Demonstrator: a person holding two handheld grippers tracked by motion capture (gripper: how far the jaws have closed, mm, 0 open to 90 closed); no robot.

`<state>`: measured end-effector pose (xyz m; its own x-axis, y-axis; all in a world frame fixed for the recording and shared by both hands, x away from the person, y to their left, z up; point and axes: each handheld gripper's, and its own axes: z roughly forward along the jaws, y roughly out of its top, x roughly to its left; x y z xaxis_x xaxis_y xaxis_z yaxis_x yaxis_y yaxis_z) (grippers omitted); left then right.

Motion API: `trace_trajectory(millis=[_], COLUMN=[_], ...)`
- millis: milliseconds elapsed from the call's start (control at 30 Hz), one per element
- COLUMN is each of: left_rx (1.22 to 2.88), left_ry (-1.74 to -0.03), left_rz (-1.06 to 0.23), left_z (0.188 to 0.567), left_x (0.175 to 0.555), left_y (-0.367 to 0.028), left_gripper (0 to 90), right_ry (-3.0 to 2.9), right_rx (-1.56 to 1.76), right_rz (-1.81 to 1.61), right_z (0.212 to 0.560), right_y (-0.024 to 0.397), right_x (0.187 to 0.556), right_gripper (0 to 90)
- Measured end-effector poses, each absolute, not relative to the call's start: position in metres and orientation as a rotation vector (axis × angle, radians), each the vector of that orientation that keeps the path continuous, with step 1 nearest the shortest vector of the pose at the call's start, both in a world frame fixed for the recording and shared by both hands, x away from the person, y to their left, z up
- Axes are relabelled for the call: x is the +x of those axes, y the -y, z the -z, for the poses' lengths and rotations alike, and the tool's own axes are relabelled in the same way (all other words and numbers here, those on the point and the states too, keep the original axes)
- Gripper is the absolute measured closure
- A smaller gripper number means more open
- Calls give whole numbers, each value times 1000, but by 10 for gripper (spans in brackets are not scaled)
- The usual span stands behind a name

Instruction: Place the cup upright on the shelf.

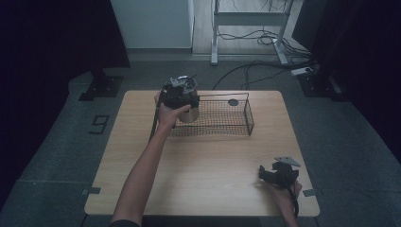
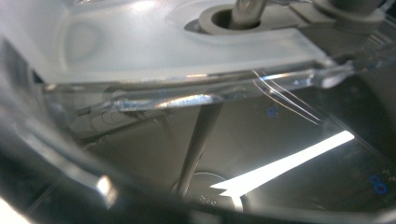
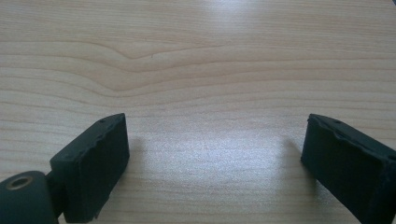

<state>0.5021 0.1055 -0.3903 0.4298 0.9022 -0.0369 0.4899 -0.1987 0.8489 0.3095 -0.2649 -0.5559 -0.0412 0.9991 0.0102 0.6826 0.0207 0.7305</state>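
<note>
Nearest, the right gripper (image 1: 273, 174) rests on the table (image 1: 208, 165) near its front right corner, jaws wide apart w/ nothing but bare wood between them. Farther off, the left gripper (image 1: 182, 97) hangs over the left end of the wire basket (image 1: 227, 118) w/ a metal cup-like container (image 1: 190, 114) right under it; its own view is pressed up against a clear lidded vessel (image 2: 187, 93), so can't tell if the jaws are clamped or loose. Risk, imo: if the grip's weak or it lets go early, the container could tip on the mesh or catch the rim
</note>
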Motion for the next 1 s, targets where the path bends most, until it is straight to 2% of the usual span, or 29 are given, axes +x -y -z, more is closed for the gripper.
trace_trajectory(millis=[1000], left_rx=[1853], left_ry=[-1252], left_rz=[-651], left_z=[437], left_x=[518], left_y=[-114], left_gripper=[43], right_ry=[-1775], right_rx=[1713], right_rz=[-781], right_z=[556], right_y=[265], right_x=[309], right_gripper=[83])
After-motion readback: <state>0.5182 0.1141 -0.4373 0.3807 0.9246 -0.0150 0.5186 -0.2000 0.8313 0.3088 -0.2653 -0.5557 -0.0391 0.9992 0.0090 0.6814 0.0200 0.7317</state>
